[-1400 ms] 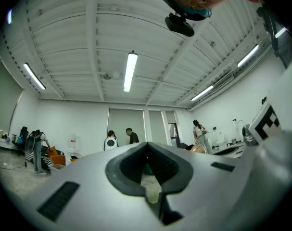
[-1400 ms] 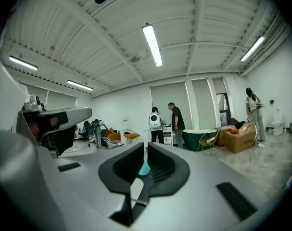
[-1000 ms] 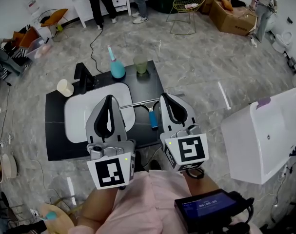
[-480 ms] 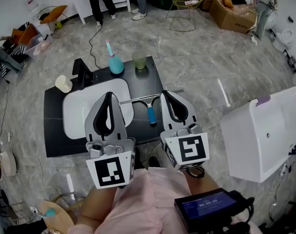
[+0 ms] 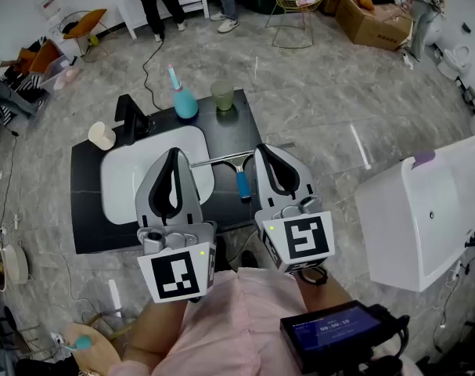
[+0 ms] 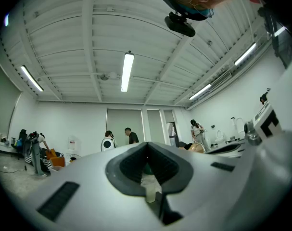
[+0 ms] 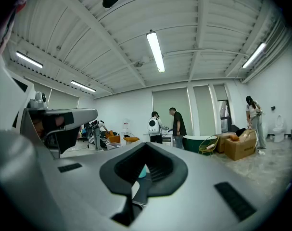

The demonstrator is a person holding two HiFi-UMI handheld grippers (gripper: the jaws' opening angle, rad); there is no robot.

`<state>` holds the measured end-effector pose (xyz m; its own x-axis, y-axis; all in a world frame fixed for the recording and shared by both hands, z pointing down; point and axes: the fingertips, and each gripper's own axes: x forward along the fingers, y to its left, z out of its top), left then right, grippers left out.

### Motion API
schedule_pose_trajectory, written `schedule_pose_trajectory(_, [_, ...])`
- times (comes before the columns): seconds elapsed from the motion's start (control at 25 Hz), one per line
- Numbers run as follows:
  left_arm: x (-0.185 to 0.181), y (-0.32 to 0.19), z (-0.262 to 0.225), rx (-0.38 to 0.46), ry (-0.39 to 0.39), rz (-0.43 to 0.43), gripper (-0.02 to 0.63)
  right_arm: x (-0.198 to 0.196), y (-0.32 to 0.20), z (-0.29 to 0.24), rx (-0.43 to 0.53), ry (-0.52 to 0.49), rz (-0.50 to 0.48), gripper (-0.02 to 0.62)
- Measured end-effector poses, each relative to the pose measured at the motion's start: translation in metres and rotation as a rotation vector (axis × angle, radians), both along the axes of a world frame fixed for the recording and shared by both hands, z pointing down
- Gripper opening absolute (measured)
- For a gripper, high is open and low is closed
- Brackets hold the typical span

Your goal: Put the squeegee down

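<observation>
Left gripper (image 5: 173, 153): fingers closed tip to tip, with nothing clamped between them. Right gripper (image 5: 264, 149): fingers likewise fully together, holding nothing. Both are held side by side above the black counter (image 5: 237, 120). The squeegee (image 5: 242, 183) lies flat on that counter between the two sets of fingertips, nearer the right set. Its blue handle points back toward the person and its blade runs across toward the left fingertips, beside the white basin (image 5: 120, 186). Neither gripper touches it.
</observation>
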<state>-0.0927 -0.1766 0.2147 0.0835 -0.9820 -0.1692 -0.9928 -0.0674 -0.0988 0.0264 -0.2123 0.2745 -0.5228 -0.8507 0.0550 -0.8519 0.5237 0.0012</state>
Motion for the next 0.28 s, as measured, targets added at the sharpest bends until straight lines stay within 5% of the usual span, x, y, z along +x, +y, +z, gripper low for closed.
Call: schedule_pose_trajectory(0.28, [-0.0014, -0.0022, 0.0001, 0.021, -0.051, 0.012, 0.009, -0.0006, -0.003, 0.0018, -0.003, -0.001, 0.005, -0.002])
